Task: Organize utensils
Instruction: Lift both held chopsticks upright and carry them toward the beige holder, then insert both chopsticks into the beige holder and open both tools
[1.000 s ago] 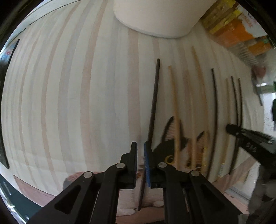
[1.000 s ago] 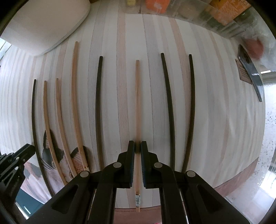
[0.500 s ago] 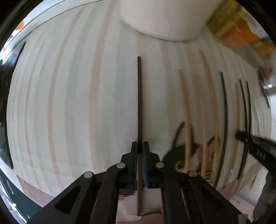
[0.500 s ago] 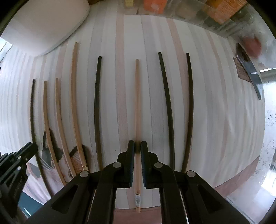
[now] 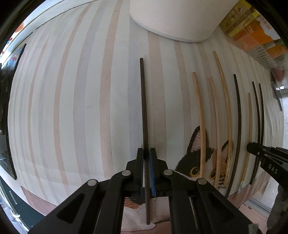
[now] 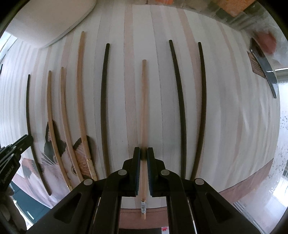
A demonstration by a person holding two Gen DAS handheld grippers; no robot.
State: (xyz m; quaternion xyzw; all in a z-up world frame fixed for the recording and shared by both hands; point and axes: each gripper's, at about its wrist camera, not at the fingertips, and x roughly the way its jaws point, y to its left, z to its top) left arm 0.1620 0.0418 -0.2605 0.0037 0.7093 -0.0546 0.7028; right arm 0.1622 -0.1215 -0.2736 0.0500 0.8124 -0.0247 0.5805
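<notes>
Left gripper (image 5: 147, 154): jaws nearly together, clamped on a dark chopstick (image 5: 144, 111); gripper points down at the cloth.
Dark chopstick: runs lengthwise between the pads, far end toward the white container (image 5: 171, 16), near end passes under the gripper body and shows below it.
Position of dark chopstick: alone, well left of the row of other sticks in the left wrist view.
Right gripper (image 6: 143, 154): jaws narrow, closed on a light wooden chopstick (image 6: 144, 108).
Light wooden chopstick: straight along the gripper axis; its patterned near end shows below the pads, over the cloth's brown border.
Neighbours, left of the held light stick: one dark chopstick lying flat (image 6: 103, 108), then three light wooden chopsticks (image 6: 81, 90), then the stick held by the other gripper at the far left.
Neighbours, right of it: a pair of dark chopsticks (image 6: 180, 100), side by side, not touching.
Contact with cloth: cannot tell whether either held stick touches it or is just above.
Surface: striped tablecloth (image 5: 72, 108), white with pale pink and grey bands; cat picture (image 5: 196, 158) under the near ends of the light sticks.
Periphery: orange and yellow packages (image 5: 252, 32) at the far right edge; a dark flat object (image 6: 264, 66) at the right, too blurred to identify.
</notes>
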